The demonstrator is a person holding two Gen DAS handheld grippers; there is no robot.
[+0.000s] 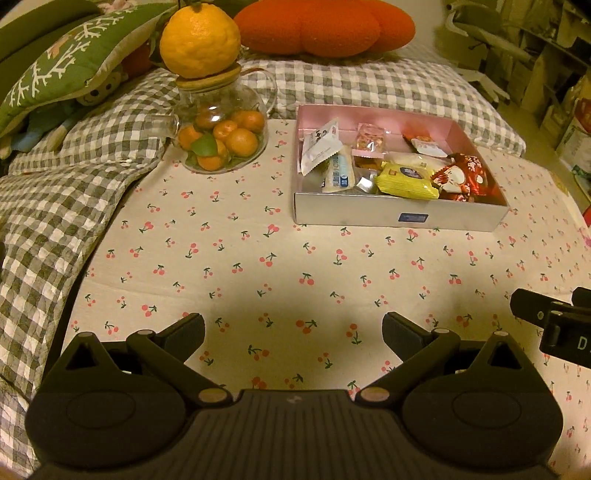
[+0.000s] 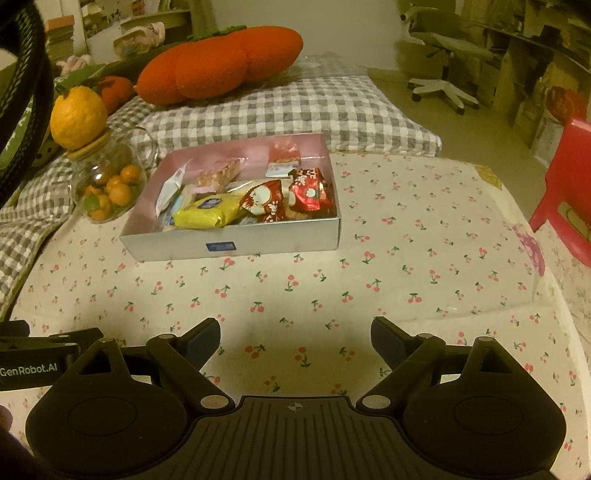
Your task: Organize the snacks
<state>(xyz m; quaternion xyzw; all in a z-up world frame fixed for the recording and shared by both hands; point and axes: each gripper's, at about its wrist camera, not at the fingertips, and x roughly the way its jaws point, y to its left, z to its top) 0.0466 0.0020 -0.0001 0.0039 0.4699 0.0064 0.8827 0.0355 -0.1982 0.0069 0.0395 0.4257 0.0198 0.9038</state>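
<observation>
Snacks sit piled in a shallow silver box [image 1: 399, 216] with a pink inside, which rests on a cherry-print tablecloth [image 1: 258, 266] toward the far side of the table. Among them are a yellow packet [image 1: 408, 181] at the front, a red-and-white wrapper [image 1: 461, 177] to its right, a white sachet [image 1: 317, 147] leaning at the left and a small clear pink bag [image 1: 371, 136] near the back wall. The left gripper [image 1: 293, 332] hovers over bare cloth well short of the box, its jaws spread wide with nothing between them. The right gripper [image 2: 295, 336] hangs likewise over the cloth, jaws wide apart and empty; part of it shows at the right edge of the left wrist view. Left of the box stands a glass teapot [image 1: 221, 125] filled with small oranges, a large yellow citrus [image 1: 199, 37] balanced on its wooden lid. Behind lie a grey checked blanket [image 1: 369, 85] and an orange pumpkin-shaped cushion [image 1: 325, 26].
</observation>
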